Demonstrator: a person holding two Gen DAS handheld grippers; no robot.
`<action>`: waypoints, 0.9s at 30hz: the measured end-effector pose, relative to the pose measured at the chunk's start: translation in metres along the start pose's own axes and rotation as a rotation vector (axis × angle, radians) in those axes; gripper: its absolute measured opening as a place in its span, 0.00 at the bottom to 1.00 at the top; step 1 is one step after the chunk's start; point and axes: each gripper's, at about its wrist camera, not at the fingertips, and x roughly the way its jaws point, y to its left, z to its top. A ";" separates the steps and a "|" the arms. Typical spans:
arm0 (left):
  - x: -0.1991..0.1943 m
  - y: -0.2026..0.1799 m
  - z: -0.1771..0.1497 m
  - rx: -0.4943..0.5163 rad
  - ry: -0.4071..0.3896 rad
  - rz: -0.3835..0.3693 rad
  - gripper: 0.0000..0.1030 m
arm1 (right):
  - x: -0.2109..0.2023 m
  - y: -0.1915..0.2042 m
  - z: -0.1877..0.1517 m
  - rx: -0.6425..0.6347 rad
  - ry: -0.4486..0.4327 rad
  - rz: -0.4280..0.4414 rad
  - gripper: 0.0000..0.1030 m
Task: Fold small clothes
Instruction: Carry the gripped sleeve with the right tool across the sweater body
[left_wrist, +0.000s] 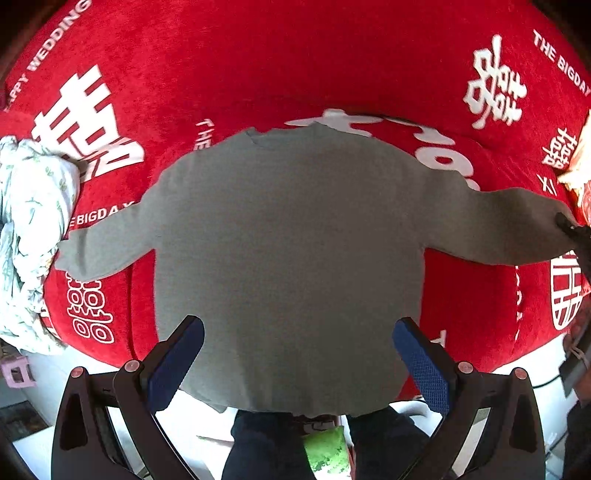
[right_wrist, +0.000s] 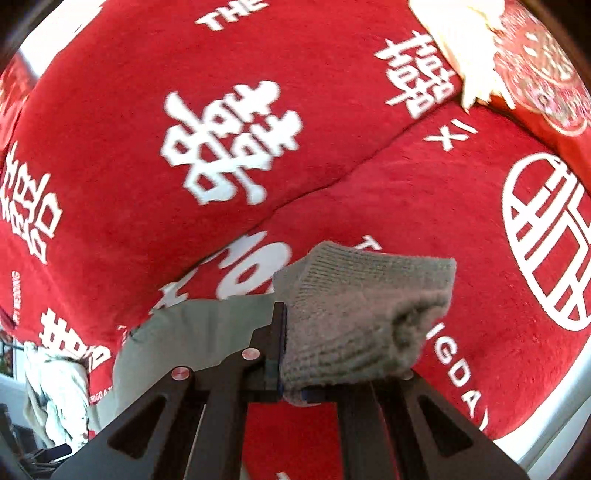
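Observation:
A small grey knit sweater (left_wrist: 288, 240) lies flat on a red sofa cover, both sleeves spread out. My left gripper (left_wrist: 299, 354) hovers open above its lower hem, blue pads wide apart. My right gripper (right_wrist: 291, 350) is shut on the ribbed cuff of the grey sleeve (right_wrist: 362, 314) and holds it just above the cover. In the left wrist view the right gripper's dark tip (left_wrist: 570, 229) shows at the end of the right sleeve (left_wrist: 517, 225).
The red sofa cover (left_wrist: 295, 66) carries white characters. A pale printed garment (left_wrist: 33, 229) is heaped at the left. A cream and red cushion (right_wrist: 517, 55) lies at the right. The person's legs and a green object (left_wrist: 327, 450) are below the sofa edge.

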 end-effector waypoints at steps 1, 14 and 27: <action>-0.002 0.010 -0.001 -0.011 -0.010 -0.003 1.00 | -0.004 0.009 -0.001 -0.006 -0.002 0.003 0.06; -0.019 0.095 0.002 -0.084 -0.097 -0.091 1.00 | -0.001 0.140 -0.035 -0.165 0.067 -0.002 0.06; 0.000 0.159 0.009 -0.125 -0.079 -0.149 1.00 | 0.036 0.243 -0.081 -0.294 0.141 -0.007 0.06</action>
